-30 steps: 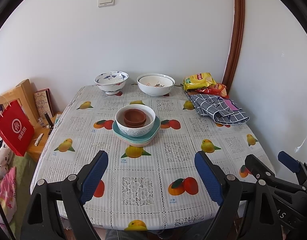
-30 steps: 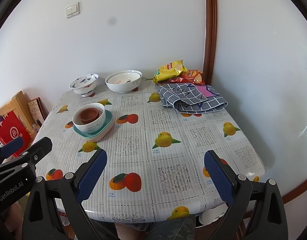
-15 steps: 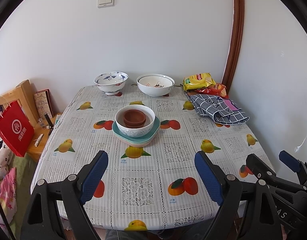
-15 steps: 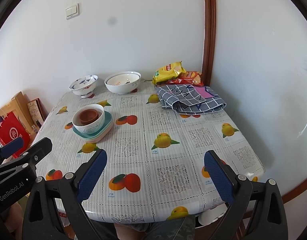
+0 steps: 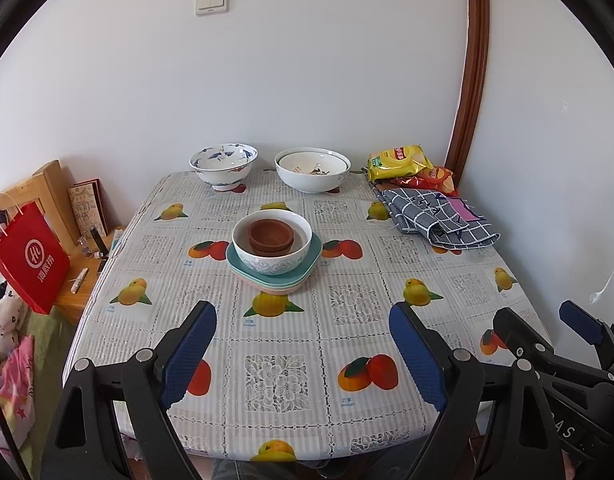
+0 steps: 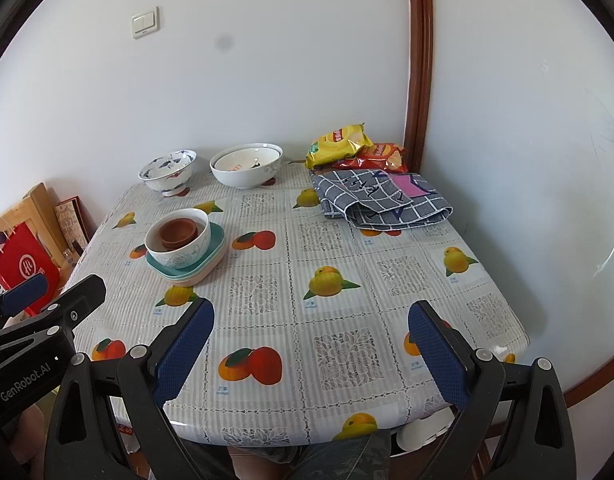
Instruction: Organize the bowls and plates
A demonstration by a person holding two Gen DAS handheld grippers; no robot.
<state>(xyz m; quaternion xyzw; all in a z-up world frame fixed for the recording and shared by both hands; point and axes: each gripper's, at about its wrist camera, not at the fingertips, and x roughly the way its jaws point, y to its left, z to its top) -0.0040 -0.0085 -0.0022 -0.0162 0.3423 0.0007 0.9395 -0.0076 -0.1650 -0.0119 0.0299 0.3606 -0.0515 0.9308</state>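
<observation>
left wrist: bowl stack [image 5: 271, 246] beyond gaping left tool [image 5: 303, 344].

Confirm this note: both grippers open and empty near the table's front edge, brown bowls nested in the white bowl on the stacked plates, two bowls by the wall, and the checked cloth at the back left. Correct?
One error: the checked cloth lies at the back right, beside the snack bags, as the left wrist view shows. The rest stands.

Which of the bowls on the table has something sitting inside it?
The white bowl with grey floral pattern on the stacked teal plates: it holds brown clay dishes. The blue-and-white footed bowl holds nothing.
</observation>
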